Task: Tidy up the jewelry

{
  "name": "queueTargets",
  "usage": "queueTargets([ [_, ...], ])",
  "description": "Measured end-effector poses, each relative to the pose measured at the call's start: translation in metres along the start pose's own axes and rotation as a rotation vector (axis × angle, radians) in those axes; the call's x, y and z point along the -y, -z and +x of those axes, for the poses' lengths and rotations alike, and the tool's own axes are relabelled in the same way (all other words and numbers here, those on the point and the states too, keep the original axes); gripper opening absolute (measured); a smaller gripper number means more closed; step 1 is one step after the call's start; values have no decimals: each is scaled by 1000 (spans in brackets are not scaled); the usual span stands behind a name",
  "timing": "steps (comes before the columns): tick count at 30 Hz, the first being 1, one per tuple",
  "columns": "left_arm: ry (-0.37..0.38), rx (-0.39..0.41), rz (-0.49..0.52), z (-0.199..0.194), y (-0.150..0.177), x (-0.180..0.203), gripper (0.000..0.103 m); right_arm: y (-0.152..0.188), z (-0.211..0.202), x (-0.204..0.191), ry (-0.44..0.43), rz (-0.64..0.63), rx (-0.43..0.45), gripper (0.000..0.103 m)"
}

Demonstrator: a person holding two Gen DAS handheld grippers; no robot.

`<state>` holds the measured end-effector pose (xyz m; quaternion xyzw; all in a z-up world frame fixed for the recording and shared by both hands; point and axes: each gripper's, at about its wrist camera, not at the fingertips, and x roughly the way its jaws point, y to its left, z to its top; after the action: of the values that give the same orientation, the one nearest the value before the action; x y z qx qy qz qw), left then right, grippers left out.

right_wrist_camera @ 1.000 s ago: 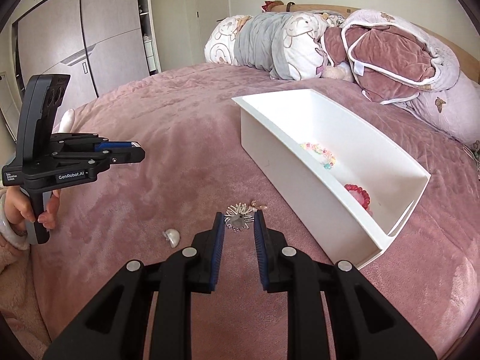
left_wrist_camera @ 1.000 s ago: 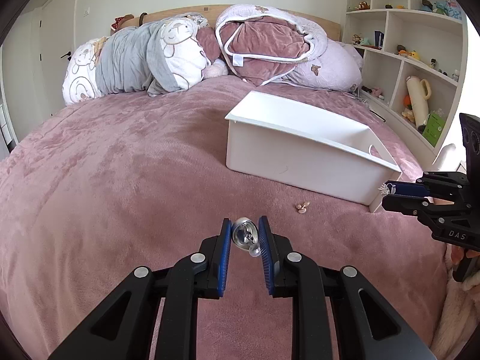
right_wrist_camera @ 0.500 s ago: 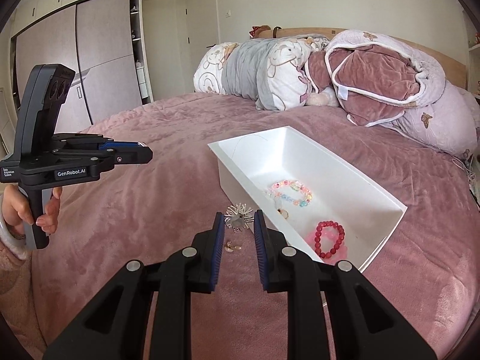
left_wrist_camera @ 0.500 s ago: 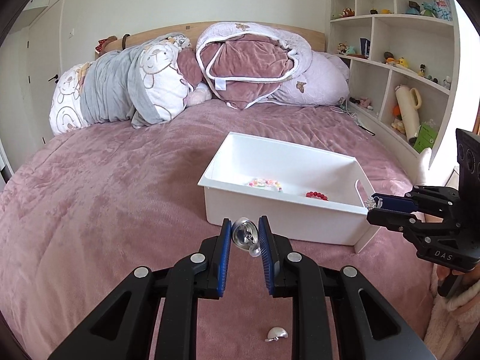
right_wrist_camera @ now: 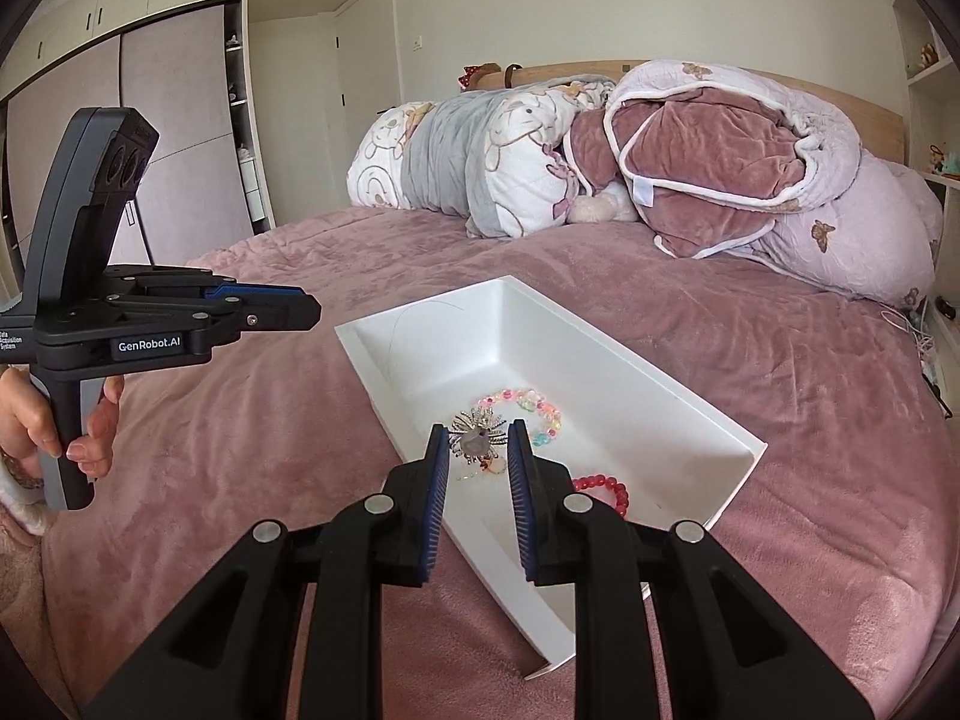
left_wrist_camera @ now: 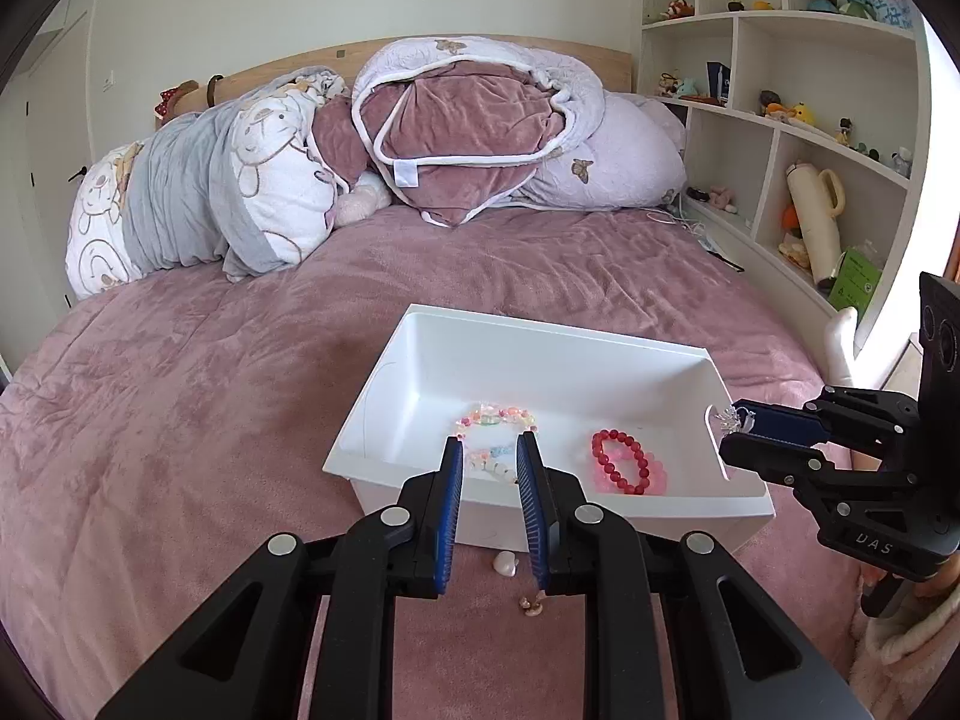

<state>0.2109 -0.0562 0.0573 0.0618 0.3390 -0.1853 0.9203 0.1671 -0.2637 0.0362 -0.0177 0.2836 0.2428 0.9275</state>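
Closest to the bed's foot, two small pieces lie on the pink bed cover (left_wrist_camera: 180,420) just in front of the white bin (left_wrist_camera: 366,396): a pale heart-shaped charm (left_wrist_camera: 506,564) and, nearer still, a tiny gold earring (left_wrist_camera: 531,605). They are near each other but apart.

The left tool (left_wrist_camera: 489,447) hovers over the bin's near wall. Its blue-padded fingers stand apart with nothing between them.

The right tool (right_wrist_camera: 478,435) is clamped on a silver spiky brooch (right_wrist_camera: 477,438). It holds the brooch in the air at the bin's right-hand end, above the rim. From the left camera the brooch (left_wrist_camera: 729,420) shows as a glint at that tool's tip (left_wrist_camera: 735,423).

Inside the bin, a pastel bead bracelet (left_wrist_camera: 495,417) lies on the floor near the middle. A red bead bracelet (left_wrist_camera: 621,461) lies to its right, towards the near wall. A few small pale beads sit just in front of the pastel bracelet.

Beyond the bin, rolled quilts and pillows (left_wrist_camera: 468,132) are piled against the wooden headboard. White shelves of toys (left_wrist_camera: 810,120) stand to the bin's right, and a tall wardrobe (right_wrist_camera: 168,138) stands to its left.
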Motion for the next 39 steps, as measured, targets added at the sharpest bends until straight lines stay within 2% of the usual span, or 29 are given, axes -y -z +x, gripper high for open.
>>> queueTargets([
  [1, -1, -4, 4, 4, -1, 2, 24, -1, 0, 4, 1, 11, 4, 21],
  [3, -3, -15, 6, 11, 0, 6, 31, 0, 0, 9, 2, 21, 7, 20],
  [4, -5, -19, 9, 14, 3, 7, 43, -1, -1, 11, 7, 24, 9, 21],
  [5, -10, -19, 13, 17, 8, 9, 49, 0, -2, 14, 6, 29, 10, 21],
  [15, -12, -112, -29, 58, 84, 0, 52, -1, -6, 21, -2, 72, 24, 21],
  [21, 21, -160, -62, 87, 102, -9, 52, 2, -2, 19, -2, 70, 11, 21],
  [23, 36, -169, -60, 95, 101, -8, 46, 3, 1, 18, -7, 71, 2, 21],
  [29, 24, -196, -25, 117, 97, -3, 40, 5, 11, 14, -11, 62, -19, 21],
  [30, 22, -198, -21, 120, 97, -2, 37, 5, 12, 14, -13, 63, -22, 21],
  [31, 21, -200, -19, 122, 97, -2, 28, 5, 13, 14, -13, 63, -23, 21],
  [32, 25, -204, -23, 124, 98, -3, 22, 6, 14, 14, -13, 63, -25, 21],
  [39, 25, -189, -33, 118, 98, -6, 22, 6, 17, 11, -18, 56, -33, 21],
])
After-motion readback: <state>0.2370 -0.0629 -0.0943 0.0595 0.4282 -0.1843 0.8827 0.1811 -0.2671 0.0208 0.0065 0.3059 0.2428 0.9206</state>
